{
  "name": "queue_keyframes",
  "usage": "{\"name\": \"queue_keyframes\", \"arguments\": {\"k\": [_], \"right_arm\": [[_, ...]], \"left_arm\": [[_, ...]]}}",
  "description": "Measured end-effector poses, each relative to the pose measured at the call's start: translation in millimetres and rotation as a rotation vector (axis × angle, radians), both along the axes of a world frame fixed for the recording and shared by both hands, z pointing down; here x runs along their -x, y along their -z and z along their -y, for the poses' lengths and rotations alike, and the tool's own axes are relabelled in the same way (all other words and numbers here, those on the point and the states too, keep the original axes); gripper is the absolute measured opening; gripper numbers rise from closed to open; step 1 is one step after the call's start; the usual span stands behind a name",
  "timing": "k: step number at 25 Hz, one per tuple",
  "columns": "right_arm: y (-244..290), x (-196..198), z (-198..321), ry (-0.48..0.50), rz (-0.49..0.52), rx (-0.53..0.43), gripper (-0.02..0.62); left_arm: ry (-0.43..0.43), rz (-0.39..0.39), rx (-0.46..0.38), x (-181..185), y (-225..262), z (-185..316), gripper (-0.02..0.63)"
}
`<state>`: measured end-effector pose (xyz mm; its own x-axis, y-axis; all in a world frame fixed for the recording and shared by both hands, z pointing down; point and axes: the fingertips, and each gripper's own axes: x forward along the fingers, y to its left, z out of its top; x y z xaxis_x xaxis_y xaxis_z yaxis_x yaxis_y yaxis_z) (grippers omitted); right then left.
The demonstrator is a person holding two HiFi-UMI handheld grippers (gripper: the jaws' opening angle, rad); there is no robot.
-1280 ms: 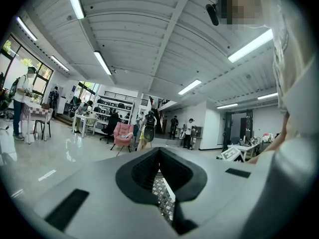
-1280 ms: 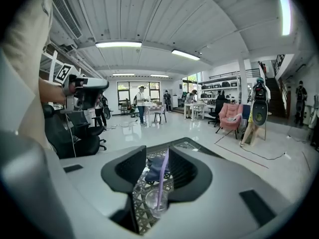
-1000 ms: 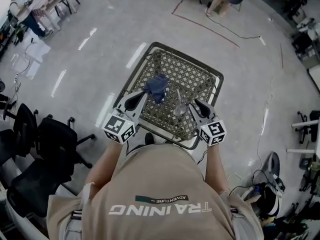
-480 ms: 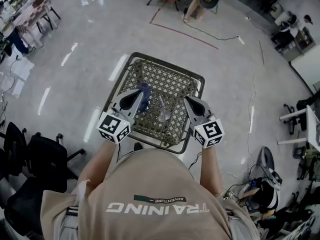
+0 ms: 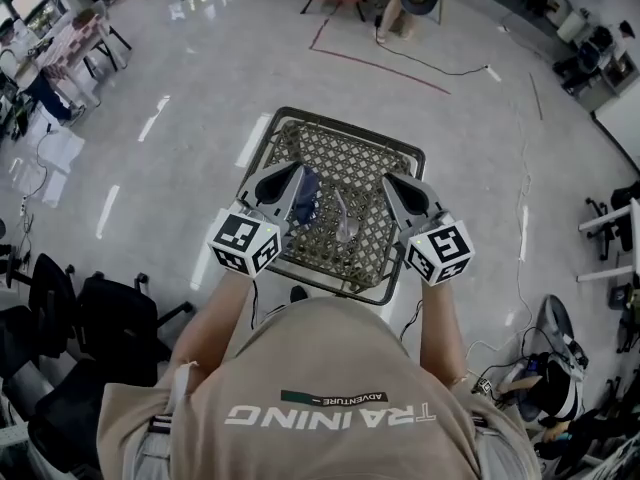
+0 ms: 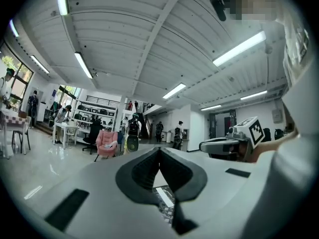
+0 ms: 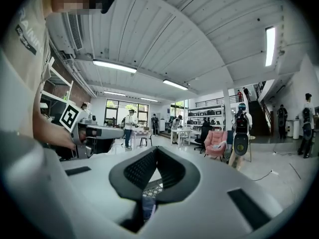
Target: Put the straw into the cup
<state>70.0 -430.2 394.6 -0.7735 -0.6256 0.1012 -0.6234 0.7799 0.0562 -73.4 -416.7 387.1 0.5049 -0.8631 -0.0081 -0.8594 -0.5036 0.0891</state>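
A clear plastic cup [image 5: 345, 228] stands on the lattice-top table [image 5: 262, 150], and a thin straw [image 5: 339, 206] seems to lean up out of it. A crumpled blue cloth [image 5: 308, 194] lies just left of the cup. My left gripper [image 5: 298, 167] hovers high over the table's left side, shut and empty; its own view shows the jaws meeting at the tip [image 6: 159, 149]. My right gripper [image 5: 388, 180] hovers over the table's right side, also shut with nothing in it [image 7: 156, 149]. Both point level, well above the cup.
The small table stands alone on a shiny floor. Black office chairs [image 5: 60, 303] stand at the left. A pink armchair [image 6: 105, 141], desks and several people are far off in the hall. Cables and gear [image 5: 545, 383] lie on the floor at the right.
Both grippers have risen away from the table top towards the head camera. The right gripper, which was beside the cup, now stands apart from it.
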Motion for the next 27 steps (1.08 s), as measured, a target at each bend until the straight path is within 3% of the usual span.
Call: {"name": "queue_keyframes", "arguments": {"k": [3, 10, 20, 23, 27], "right_arm": [[3, 16, -2, 0.013, -0.009, -0.007, 0.017], [-8, 36, -3, 0.041, -0.013, 0.027, 0.017], [-8, 22, -6, 0.021, -0.017, 0.028, 0.017], [-20, 18, -10, 0.023, -0.017, 0.045, 0.017], [-41, 14, -18, 0.027, -0.043, 0.057, 0.017]], "left_arm": [[0.005, 0.028, -0.002, 7, -2, -7, 0.015], [0.014, 0.000, 0.020, 14, -5, -11, 0.015], [0.004, -0.002, 0.019, 3, -7, -11, 0.015], [0.025, 0.021, 0.019, 2, -20, -12, 0.015], [0.036, -0.011, 0.060, 3, -43, -18, 0.015]]}}
